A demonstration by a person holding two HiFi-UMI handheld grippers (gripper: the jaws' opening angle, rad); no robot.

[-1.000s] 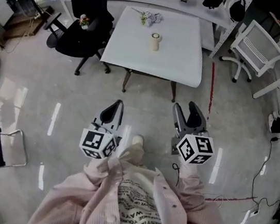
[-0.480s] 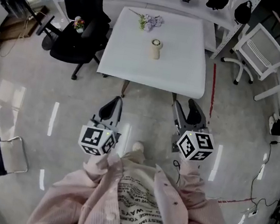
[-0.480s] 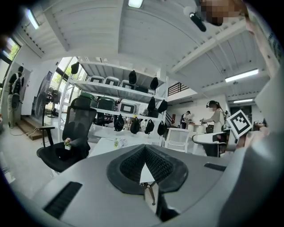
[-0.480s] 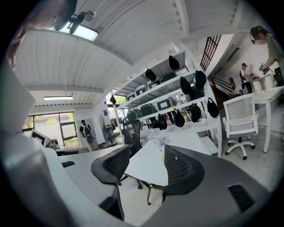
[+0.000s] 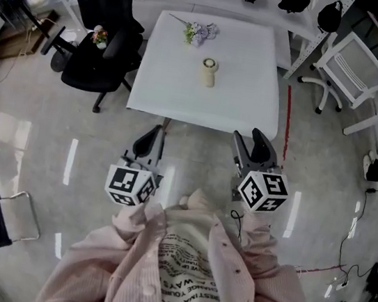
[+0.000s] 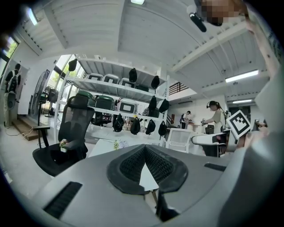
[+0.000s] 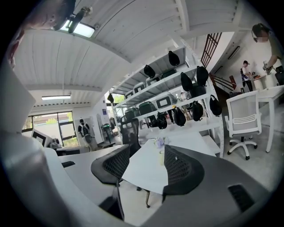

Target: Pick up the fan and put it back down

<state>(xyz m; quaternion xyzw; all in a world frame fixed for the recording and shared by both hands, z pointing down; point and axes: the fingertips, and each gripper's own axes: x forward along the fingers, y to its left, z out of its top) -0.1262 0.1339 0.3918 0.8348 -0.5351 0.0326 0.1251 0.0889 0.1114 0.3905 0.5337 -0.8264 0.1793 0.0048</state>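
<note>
left claw (image 5: 153, 136) closed, empty | right claw (image 5: 248, 139) wide, empty | fan (image 5: 208, 72) on table (image 5: 242, 98)

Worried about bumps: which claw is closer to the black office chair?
Left. The left claw is at the table corner nearest the black office chair; the right claw is by the opposite front corner.

left tongs (image 6: 145, 150) tips together | black chair (image 6: 73, 128) at left | white table (image 6: 104, 146) ahead
</note>
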